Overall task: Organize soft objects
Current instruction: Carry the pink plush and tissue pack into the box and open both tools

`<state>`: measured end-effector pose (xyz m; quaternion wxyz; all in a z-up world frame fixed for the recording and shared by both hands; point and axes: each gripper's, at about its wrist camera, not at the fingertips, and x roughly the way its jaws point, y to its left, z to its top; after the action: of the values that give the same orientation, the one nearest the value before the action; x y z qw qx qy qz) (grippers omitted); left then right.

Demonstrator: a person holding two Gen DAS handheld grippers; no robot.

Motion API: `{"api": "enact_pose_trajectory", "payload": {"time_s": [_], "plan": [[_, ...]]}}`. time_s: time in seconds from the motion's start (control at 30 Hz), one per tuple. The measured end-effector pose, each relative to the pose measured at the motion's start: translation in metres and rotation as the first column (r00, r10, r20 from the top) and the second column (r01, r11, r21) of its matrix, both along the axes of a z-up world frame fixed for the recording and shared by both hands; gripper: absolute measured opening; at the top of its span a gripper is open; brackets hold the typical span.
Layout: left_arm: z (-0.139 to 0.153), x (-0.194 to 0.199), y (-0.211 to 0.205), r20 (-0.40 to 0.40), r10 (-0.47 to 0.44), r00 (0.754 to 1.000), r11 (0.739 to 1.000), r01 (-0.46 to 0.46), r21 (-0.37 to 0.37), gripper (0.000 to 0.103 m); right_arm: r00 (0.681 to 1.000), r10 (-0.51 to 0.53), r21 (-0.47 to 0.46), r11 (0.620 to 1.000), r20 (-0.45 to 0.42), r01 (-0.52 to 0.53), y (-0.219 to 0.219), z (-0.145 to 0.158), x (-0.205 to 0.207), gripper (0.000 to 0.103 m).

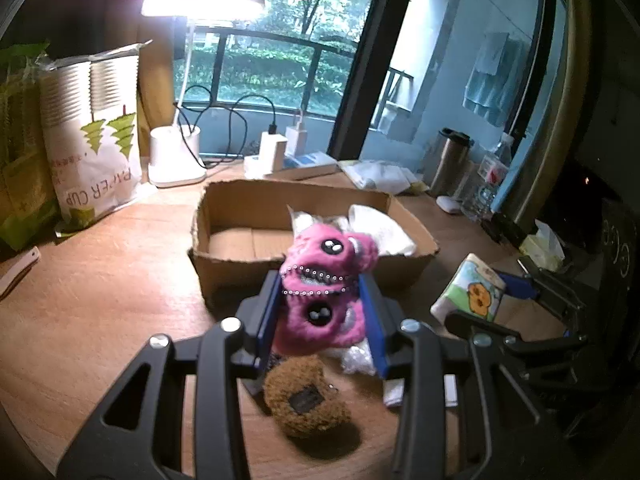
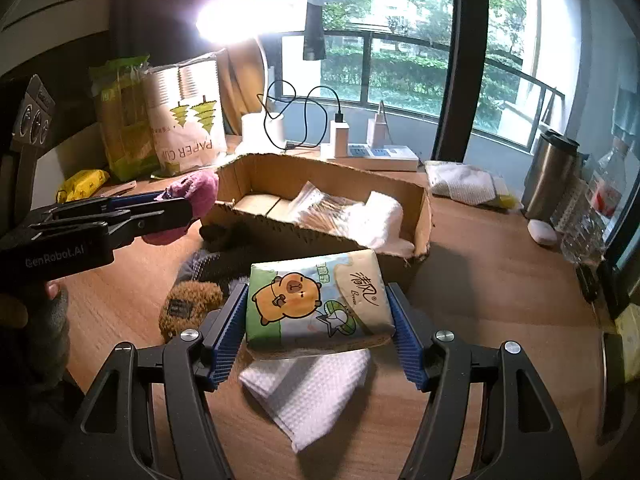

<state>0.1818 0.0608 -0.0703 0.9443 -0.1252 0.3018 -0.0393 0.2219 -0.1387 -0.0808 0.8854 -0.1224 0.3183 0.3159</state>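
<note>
My left gripper (image 1: 322,312) is shut on a pink plush monster (image 1: 324,280) and holds it above the table, just in front of the open cardboard box (image 1: 236,264). The plush also shows in the right wrist view (image 2: 192,196), left of the box (image 2: 280,236). My right gripper (image 2: 320,320) is shut on a tissue pack with a capybara print (image 2: 316,304), raised over a white cloth (image 2: 308,388). A brown fuzzy pouch (image 1: 306,398) lies on the table under the left gripper. The box holds a white cloth (image 1: 380,228) and a clear packet (image 2: 320,204).
A paper cup bag (image 1: 96,148) and green pack (image 1: 20,160) stand at the back left. A lamp base (image 1: 174,156), chargers and a power strip (image 2: 372,154) line the window side. A steel flask (image 2: 550,172), bottle (image 2: 600,196) and folded cloth (image 2: 464,184) sit right.
</note>
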Motion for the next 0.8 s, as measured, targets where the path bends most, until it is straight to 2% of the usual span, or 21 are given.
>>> {"api": "enact_pose_trajectory", "payload": {"time_s": [0.8], "plan": [[0.0, 0.04, 0.029, 0.007, 0.038, 0.999, 0.999, -0.039, 0.001, 0.04, 0.999, 0.045, 0.014, 0.999, -0.003, -0.045, 0.042, 0.003, 0.048, 0.07]]}}
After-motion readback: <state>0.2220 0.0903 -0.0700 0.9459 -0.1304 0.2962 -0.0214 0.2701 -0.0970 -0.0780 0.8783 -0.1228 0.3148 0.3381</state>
